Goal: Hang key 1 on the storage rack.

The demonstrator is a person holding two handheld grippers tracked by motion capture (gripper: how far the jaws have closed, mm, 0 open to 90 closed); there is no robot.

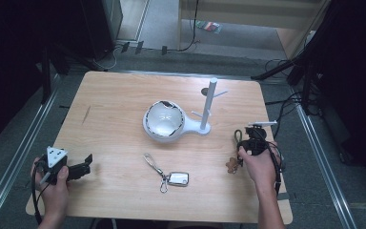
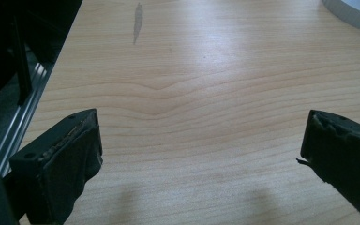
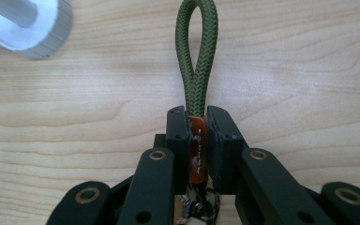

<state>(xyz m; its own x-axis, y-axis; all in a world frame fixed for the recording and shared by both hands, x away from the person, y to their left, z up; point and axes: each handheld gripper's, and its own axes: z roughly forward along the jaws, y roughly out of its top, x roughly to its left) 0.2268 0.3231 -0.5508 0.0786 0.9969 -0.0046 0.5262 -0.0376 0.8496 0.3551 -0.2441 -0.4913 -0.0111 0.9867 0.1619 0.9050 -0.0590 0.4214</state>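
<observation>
High view: we see the right claw (image 1: 249, 140) at the desk's (image 1: 114, 109) right edge, the white peg stand (image 1: 208, 106) just ahead-left of it and nearer this hand. Left claw (image 1: 78, 168) idle, far left.

Left gripper view: jaws spread over bare wood.

Right gripper view: jaws pinching the orange tab (image 3: 198, 150); green cord loop (image 3: 197, 56) runs straight ahead, long axis forward.

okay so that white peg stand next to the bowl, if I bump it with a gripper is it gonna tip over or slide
The white peg stand looks tall and thin on a small round base, so a bump high on the post would probably tip it. A low push at the base seems more likely to slide it over the smooth wooden table. It sits close beside the white bowl, which may block it that way.
</observation>
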